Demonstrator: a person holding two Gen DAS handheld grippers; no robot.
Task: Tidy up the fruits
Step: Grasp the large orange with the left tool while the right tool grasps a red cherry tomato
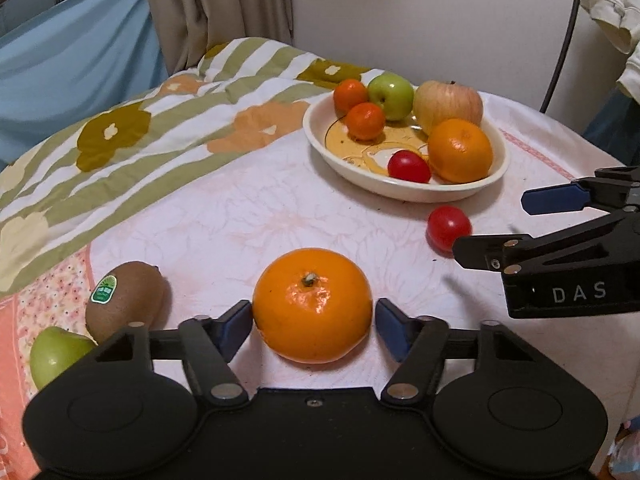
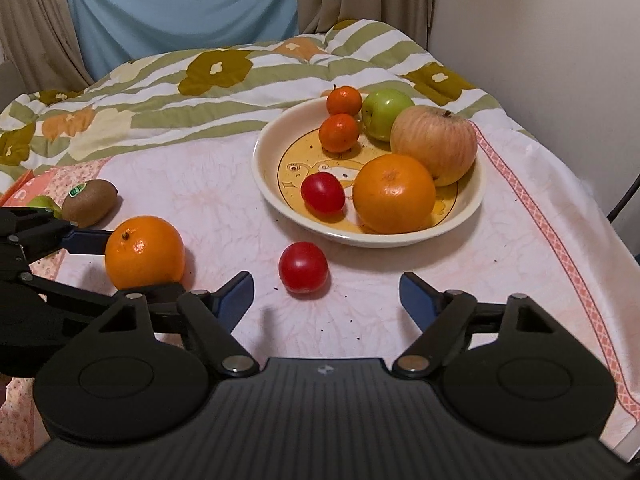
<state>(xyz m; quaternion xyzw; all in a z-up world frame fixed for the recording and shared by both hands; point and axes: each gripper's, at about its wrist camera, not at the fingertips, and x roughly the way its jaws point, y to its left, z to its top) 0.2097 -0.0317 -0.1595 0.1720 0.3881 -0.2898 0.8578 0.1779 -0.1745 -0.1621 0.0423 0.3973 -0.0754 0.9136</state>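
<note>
A large orange (image 1: 313, 312) lies on the pale cloth between the fingers of my left gripper (image 1: 313, 318). Its blue pads stand close at both sides, and a thin gap shows at the right pad. My right gripper (image 2: 326, 286) is open. A red tomato (image 2: 303, 267) sits on the cloth just beyond its fingertips, left of the middle and untouched. The cream bowl (image 2: 264, 184) behind holds two mandarins, a green apple, a reddish apple, an orange and a tomato. A kiwi (image 1: 126, 300) and a green apple (image 1: 56, 354) lie left of my left gripper.
A striped, flowered quilt (image 1: 160, 120) is bunched along the far and left sides of the table. A white wall stands behind the bowl, and the cloth drops off at the right edge (image 2: 580, 280). The two grippers stand close side by side.
</note>
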